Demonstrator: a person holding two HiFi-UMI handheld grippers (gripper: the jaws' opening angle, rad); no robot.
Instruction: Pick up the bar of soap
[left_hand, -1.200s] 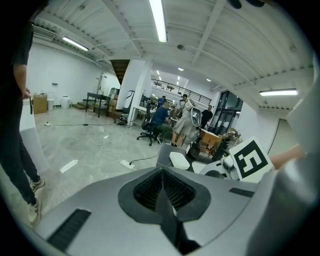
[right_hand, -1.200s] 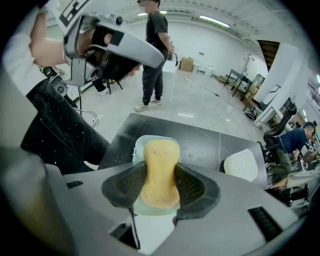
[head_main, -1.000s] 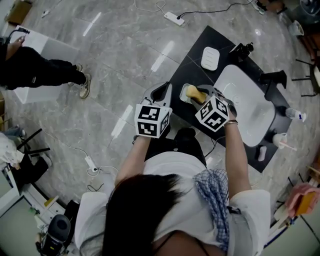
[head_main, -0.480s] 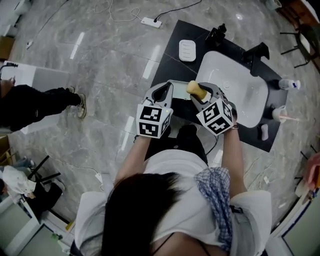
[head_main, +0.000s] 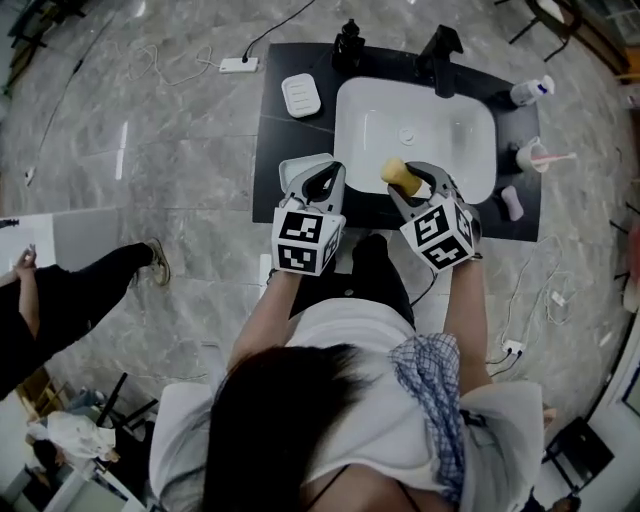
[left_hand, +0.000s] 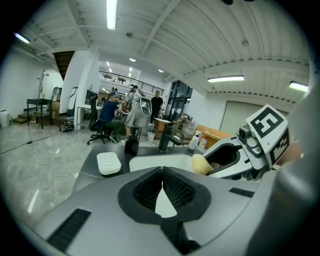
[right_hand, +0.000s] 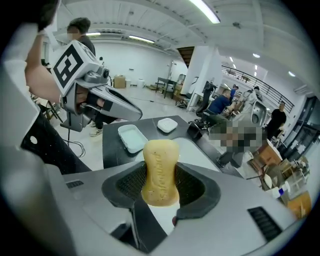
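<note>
**Q:** Read from the left: what has changed?

**A:** Little on that side. My left gripper (head_main: 316, 172) hangs at the near edge of the bench (head_main: 275, 130) as before, its jaws met tip to tip with nothing between them.

**Q:** And on the right?

**A:** My right gripper (head_main: 412, 182) keeps its jaws part open, clamped on the waist of the bar of soap (head_main: 398, 173). A second ago the bar hung over the tray (right_hand: 132, 137). Now it stands upright over the near rim of the sink basin (head_main: 430, 120), touching no surface.

**Q:** What does that mean for the task?

**A:** I judge the pick-up done: the bar is lifted and carried.
</note>
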